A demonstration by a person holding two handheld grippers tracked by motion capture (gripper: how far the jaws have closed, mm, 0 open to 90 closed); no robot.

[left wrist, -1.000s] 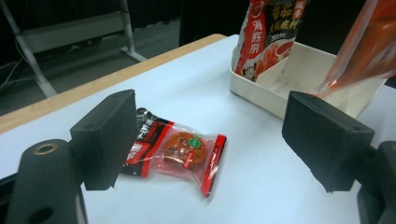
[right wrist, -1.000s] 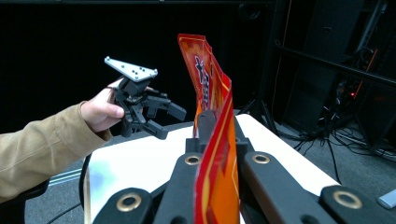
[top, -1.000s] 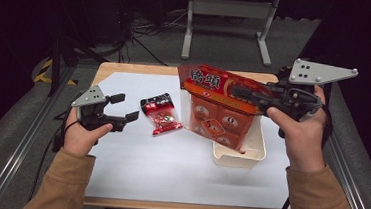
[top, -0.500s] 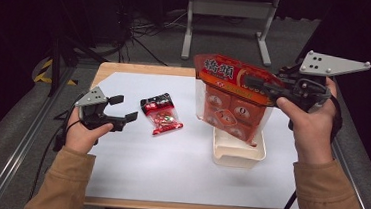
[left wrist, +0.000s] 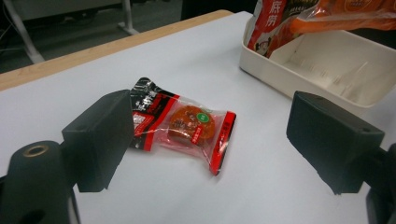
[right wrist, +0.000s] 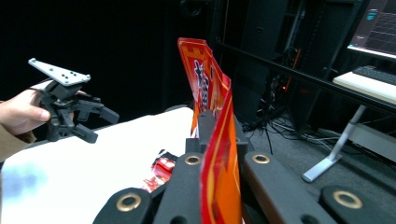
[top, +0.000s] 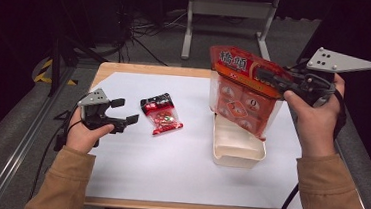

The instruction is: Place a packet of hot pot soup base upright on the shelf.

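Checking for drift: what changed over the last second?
The right gripper, shut on the orange bag, carried it rightward, over the tray. The left gripper, open and empty, barely moved. The small packet and tray stayed put.

Two snack packets [top: 161, 114] [top: 245, 89], one tray [top: 237, 151], two claws [top: 123, 110] [top: 271, 76].

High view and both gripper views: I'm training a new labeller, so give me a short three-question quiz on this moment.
1. True or false: the right gripper is shut on the big orange bag.
2. What lies on the table in front of the left gripper?
A. a spoon
B. a small red snack packet
C. a cup
3. What sits under the hanging bag?

Key:
1. True.
2. B, the small red snack packet, between the open jaws but untouched.
3. A white tray.
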